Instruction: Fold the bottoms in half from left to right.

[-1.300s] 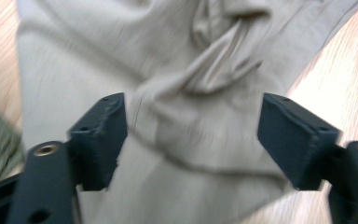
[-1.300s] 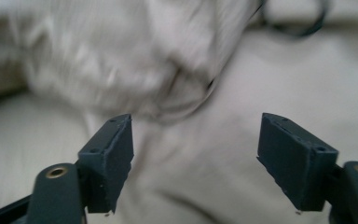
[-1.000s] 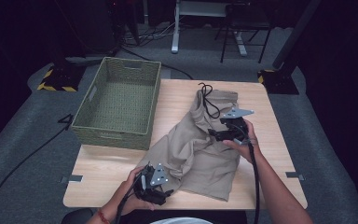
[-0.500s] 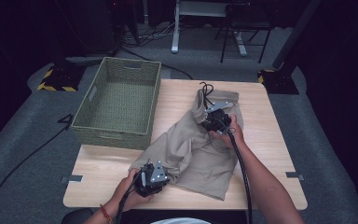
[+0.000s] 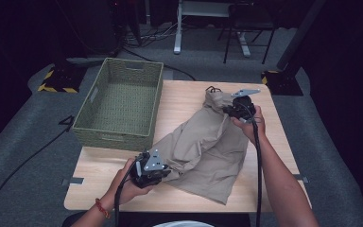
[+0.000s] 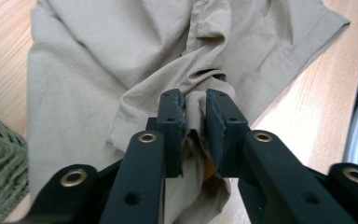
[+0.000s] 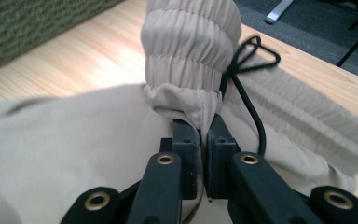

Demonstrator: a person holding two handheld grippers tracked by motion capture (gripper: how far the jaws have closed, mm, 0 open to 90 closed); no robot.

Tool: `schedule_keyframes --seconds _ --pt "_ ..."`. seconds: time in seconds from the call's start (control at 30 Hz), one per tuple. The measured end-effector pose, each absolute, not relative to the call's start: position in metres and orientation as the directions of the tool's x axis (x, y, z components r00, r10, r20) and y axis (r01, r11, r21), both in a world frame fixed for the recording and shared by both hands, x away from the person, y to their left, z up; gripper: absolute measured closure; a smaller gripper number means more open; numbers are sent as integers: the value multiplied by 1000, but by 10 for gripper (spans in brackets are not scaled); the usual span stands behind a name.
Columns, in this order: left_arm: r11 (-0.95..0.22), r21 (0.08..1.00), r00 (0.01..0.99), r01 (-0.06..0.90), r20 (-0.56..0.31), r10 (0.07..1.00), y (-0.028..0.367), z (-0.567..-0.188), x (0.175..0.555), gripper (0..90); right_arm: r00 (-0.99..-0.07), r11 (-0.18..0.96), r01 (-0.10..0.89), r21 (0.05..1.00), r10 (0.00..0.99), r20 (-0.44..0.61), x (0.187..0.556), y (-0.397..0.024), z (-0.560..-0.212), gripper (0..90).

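While a pair of beige shorts (image 5: 203,146) lies spread and rumpled across the middle of the wooden bench (image 5: 104,163), each claw has a pinch of its cloth. At the near edge of the bench, the left claw (image 5: 165,171) is clamped on a bunched fold of fabric close to a hemmed leg opening; in the left gripper view (image 6: 195,122) the cloth is squeezed into a narrow ridge between the two black jaws. Its jaws drew together within the last second. At the far end, the right claw (image 5: 228,109) grips the gathered elastic waistband (image 7: 191,60), which stands up in a puckered column above the jaws in the right gripper view (image 7: 203,133); those jaws have just been closing further on it. A black drawstring (image 7: 249,70), tied in a loop, hangs beside the waistband and trails over the fabric. A green woven basket (image 5: 92,125) stands on the bench's left side, just beside the shorts.
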State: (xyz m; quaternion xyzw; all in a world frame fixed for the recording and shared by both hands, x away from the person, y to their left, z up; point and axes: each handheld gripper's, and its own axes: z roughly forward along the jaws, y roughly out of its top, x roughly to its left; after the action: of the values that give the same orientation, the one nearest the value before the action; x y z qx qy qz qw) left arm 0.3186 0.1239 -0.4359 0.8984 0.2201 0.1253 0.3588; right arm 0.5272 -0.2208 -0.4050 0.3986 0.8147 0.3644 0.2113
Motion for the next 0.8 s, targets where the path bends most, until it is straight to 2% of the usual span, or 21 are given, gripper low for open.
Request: schedule_keyframes --seconds 0.07,0.1,0.2,0.3,0.33,0.43,0.53,0.63,0.7,0.8 --pt "-652 699 875 296 75 478 121 -433 319 790 -582 417 498 760 811 -63 528 -223 -403 851" --pt "-650 708 882 275 83 464 117 -431 319 839 -580 417 499 760 812 -65 528 -223 -402 851" --pt "-654 718 887 239 113 448 109 -425 319 897 -573 419 497 760 816 -76 528 -225 -399 851" --pt "-635 730 887 254 86 454 103 -420 324 883 -572 421 491 763 816 -82 527 -229 -395 850" --pt "-633 729 883 261 85 461 102 -422 324 749 -567 414 493 765 820 -78 527 -231 -393 849" --pt "-647 691 875 323 43 483 90 -435 326 459 -560 412 497 764 825 -81 528 -235 -393 842" --pt "-678 651 864 342 65 498 81 -452 326 289 -555 401 506 764 829 -68 530 -240 -395 832" --pt "-689 620 858 375 49 511 80 -468 331 257 -555 402 508 762 829 -67 530 -242 -397 819" --pt "-701 606 852 377 70 519 81 -476 334 259 -559 405 508 760 826 -66 530 -245 -399 810" --pt "-694 596 850 403 36 525 83 -484 339 406 -557 398 521 755 829 -52 531 -250 -403 810"
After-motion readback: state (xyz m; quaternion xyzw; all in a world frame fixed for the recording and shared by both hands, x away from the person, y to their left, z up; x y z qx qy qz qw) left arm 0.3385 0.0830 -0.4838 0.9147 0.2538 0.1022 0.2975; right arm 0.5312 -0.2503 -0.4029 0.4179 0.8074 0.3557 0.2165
